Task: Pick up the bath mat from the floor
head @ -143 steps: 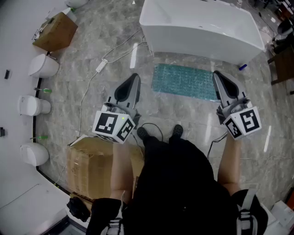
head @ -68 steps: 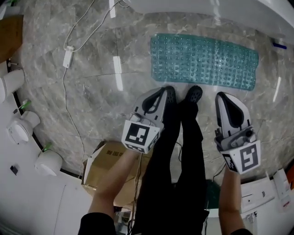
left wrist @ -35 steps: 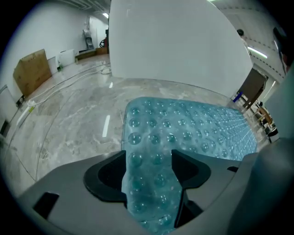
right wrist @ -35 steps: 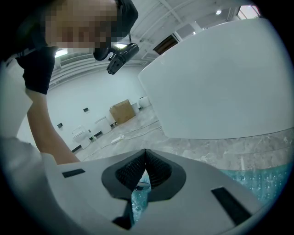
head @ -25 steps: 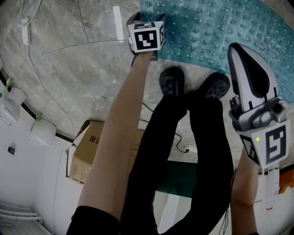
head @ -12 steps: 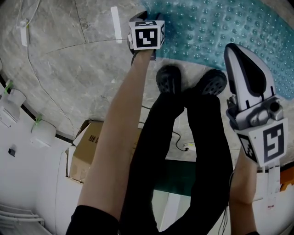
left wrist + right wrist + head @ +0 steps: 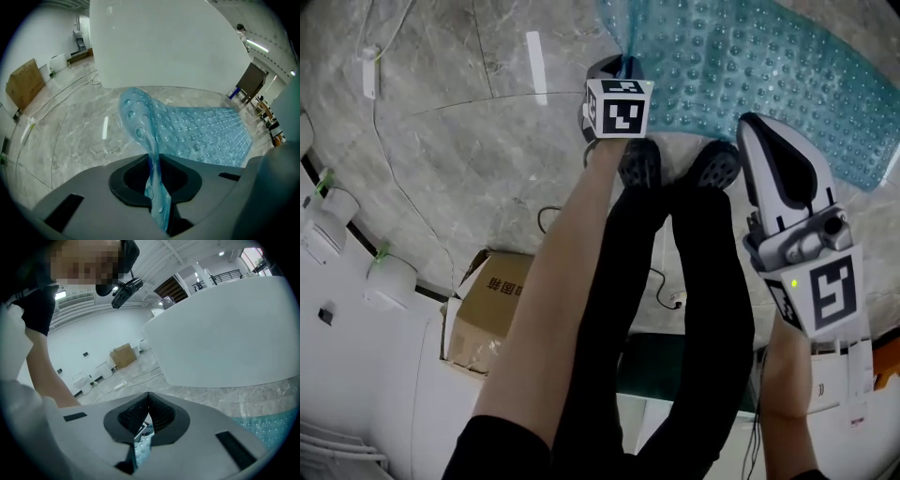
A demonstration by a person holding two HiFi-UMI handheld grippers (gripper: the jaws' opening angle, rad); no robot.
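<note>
Marble floor (image 7: 469,169) beside the one white bathtub (image 7: 164,42) carries the single teal bath mat (image 7: 750,66). It lies flat except for its near-left corner, which stands up inside the left gripper (image 7: 152,168), whose jaws are closing on that fold. Peel it up slowly, since the rest probably clings by suction cups; of the two grippers, the right gripper (image 7: 148,411) hangs pressed together and empty above the mat's near edge.

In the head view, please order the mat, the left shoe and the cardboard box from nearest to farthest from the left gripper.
1. The mat: at the top, its corner is between the closing jaws of the left gripper.
2. The left shoe: just below the gripper.
3. The box: far off, at the lower left.
</note>
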